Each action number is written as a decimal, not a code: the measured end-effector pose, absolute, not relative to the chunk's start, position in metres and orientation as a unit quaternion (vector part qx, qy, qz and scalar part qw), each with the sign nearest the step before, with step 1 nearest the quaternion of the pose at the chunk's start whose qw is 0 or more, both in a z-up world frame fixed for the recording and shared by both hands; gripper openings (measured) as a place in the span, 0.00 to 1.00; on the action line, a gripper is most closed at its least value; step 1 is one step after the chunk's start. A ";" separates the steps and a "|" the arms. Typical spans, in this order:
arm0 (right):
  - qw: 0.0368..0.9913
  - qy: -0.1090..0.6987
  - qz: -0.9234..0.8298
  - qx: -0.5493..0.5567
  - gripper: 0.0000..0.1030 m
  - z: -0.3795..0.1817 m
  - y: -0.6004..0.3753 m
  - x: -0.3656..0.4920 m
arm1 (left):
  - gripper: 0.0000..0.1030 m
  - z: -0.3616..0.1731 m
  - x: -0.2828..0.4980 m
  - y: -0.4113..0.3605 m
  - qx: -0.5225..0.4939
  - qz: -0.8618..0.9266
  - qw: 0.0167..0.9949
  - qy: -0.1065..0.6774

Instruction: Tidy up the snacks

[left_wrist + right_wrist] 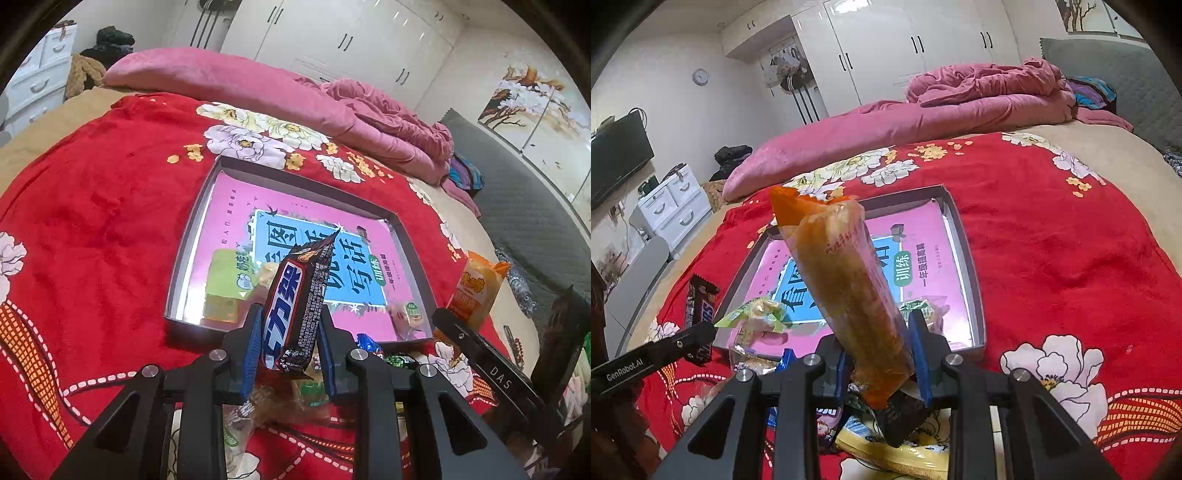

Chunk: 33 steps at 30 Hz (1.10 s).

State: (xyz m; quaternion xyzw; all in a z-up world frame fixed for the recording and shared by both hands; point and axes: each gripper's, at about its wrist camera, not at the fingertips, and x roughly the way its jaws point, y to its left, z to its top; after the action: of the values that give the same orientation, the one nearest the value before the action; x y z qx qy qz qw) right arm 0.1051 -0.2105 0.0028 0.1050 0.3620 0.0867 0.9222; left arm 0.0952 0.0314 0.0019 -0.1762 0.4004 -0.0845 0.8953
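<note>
Gripping a Snickers bar [295, 310] in the left claw [290, 343] and an orange cracker pack [846, 280] in the right claw [882, 365], both raised near the shallow box [192, 236]. Roughly midway, by appearance: a few small snacks boxed, loose wrappers [886, 439] heaped on the red blanket [96, 229] below.

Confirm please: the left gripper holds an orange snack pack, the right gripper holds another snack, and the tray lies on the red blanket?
Not quite. The left gripper holds a dark chocolate bar, as the left wrist view shows. The rest stands.
</note>
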 end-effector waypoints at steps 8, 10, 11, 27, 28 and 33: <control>0.924 0.356 0.085 0.114 0.29 0.006 -0.213 0.113 | 0.28 0.002 0.102 0.027 -0.176 -0.087 0.896 0.398; 0.923 0.356 0.085 0.116 0.29 0.006 -0.212 0.115 | 0.28 0.002 0.104 0.025 -0.176 -0.089 0.896 0.397; 0.923 0.356 0.085 0.117 0.29 0.006 -0.212 0.116 | 0.28 0.002 0.105 0.024 -0.175 -0.090 0.897 0.397; 0.922 0.358 0.086 0.122 0.29 0.002 -0.206 0.127 | 0.28 -0.005 0.126 0.008 -0.157 -0.102 0.897 0.401; 0.922 0.358 0.085 0.122 0.29 0.002 -0.206 0.128 | 0.28 -0.005 0.127 0.007 -0.156 -0.103 0.897 0.402; 0.921 0.360 0.089 0.121 0.29 0.000 -0.202 0.131 | 0.28 -0.008 0.131 0.003 -0.152 -0.107 0.895 0.405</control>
State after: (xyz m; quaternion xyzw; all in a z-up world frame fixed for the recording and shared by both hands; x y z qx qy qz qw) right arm 0.1311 -0.2019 0.0001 0.1210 0.3605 0.0887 0.9206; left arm 0.1314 0.0029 -0.0081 -0.1518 0.4045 -0.1070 0.8955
